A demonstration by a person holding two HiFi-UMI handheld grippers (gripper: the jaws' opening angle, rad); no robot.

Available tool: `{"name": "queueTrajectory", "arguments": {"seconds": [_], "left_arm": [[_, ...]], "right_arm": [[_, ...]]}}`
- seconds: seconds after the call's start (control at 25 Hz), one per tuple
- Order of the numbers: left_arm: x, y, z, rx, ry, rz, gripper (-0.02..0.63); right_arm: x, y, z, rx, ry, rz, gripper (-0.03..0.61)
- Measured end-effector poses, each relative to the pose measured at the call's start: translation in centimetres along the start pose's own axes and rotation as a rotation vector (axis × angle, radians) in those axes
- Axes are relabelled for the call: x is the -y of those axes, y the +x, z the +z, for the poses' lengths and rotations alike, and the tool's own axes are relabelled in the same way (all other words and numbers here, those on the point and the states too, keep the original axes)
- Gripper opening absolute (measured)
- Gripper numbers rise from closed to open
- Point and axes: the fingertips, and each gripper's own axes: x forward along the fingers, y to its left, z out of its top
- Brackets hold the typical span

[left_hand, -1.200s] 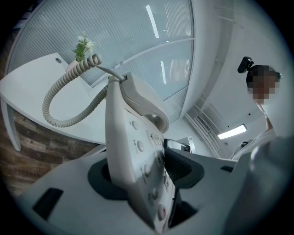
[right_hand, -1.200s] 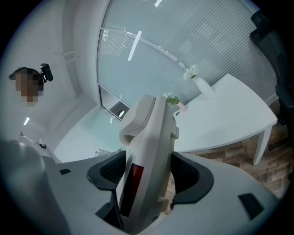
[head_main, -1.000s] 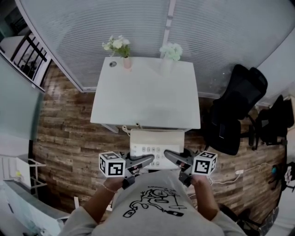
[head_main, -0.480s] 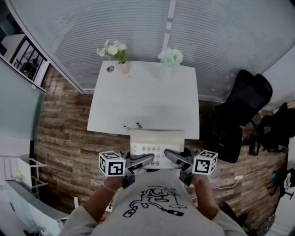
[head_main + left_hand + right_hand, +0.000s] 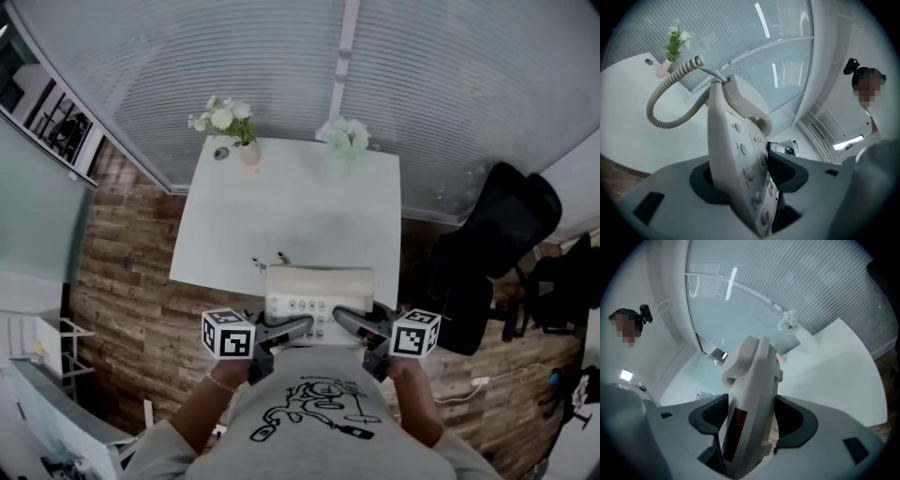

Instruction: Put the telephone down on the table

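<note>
White table [image 5: 291, 216] — wood-plank floor [image 5: 122, 291], ribbed blinds [image 5: 281, 66], perhaps, behind.

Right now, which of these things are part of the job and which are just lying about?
Job: cream push-button telephone with coiled cord, clamped in left tongs and right tongs; white square table.
Lying about: white flowers in pink vase; pale flowers in whitish vase; black office chair.

Head view: looking steeply down from overhead, white table [image 5: 291, 216] at 12 o'clock. Both gripper views: pressed close to the telephone [image 5: 740, 159] from opposite sides, facing across the table. Shared by all 3: telephone, table.
</note>
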Motion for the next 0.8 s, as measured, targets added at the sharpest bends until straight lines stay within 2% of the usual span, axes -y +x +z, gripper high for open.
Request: {"name": "queueTrajectory", "arguments": {"seconds": [0.4, 0.8], "left_arm": [[-0.8, 3.3, 2.7, 0.013, -0.004, 0.02, 0.241], [-1.2, 4.4, 4.0, 0.005, -0.006, 0.027, 0.241]], "right_arm": [[2.4, -0.4, 3.7, -0.016, -0.003, 0.017, 0.311], [3.3, -0.3, 5.1, -0.012, 0.011, 0.024, 0.311]]}}
